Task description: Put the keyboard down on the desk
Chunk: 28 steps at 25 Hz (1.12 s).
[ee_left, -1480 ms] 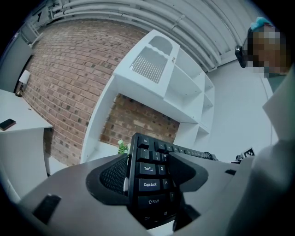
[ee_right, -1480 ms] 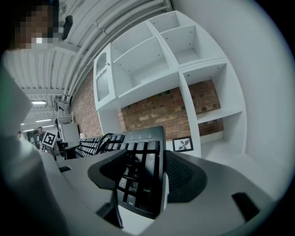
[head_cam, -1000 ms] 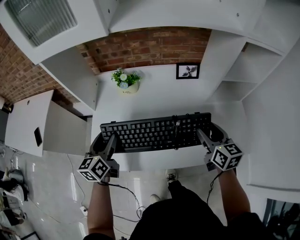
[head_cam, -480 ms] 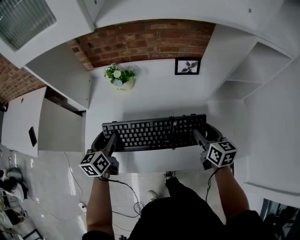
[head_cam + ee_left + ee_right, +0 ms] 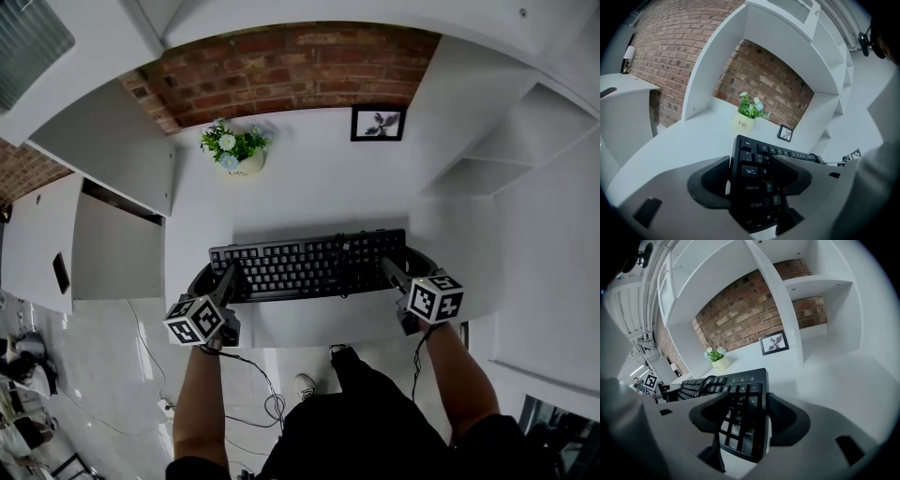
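Note:
A black keyboard (image 5: 309, 266) hangs level over the front part of the white desk (image 5: 309, 187), its cable bundled on top of the keys. My left gripper (image 5: 222, 286) is shut on the keyboard's left end (image 5: 752, 187), by the Tab and Caps Lock keys. At the other end, my right gripper (image 5: 397, 279) is shut on the number pad (image 5: 740, 423). I cannot tell whether the keyboard touches the desk.
A small potted plant (image 5: 232, 150) and a framed picture (image 5: 377, 123) stand at the back of the desk by the brick wall (image 5: 291, 66). White shelves (image 5: 525, 169) rise on the right. A side table (image 5: 37, 253) with a phone (image 5: 61, 273) is at left.
Both grippers have tipped down from pointing at the upper shelves to the desk. The keyboard has moved slightly forward and lower over the desk, still held at both ends.

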Each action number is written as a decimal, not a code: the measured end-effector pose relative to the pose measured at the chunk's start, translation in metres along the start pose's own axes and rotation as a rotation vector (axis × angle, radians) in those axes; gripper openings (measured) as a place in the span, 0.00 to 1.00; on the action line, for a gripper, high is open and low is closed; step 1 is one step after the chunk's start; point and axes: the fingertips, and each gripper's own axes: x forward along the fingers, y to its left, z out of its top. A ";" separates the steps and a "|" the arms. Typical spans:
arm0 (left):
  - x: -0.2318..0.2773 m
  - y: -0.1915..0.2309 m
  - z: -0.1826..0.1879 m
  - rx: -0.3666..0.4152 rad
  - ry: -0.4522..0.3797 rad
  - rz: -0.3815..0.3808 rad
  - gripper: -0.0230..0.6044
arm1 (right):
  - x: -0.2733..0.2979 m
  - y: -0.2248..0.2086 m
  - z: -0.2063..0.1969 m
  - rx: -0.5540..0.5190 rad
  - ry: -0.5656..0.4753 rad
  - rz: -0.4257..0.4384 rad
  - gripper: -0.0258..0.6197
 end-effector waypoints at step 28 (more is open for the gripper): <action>0.029 0.019 -0.035 -0.015 0.083 0.090 0.50 | 0.035 -0.021 -0.036 0.069 0.114 -0.019 0.45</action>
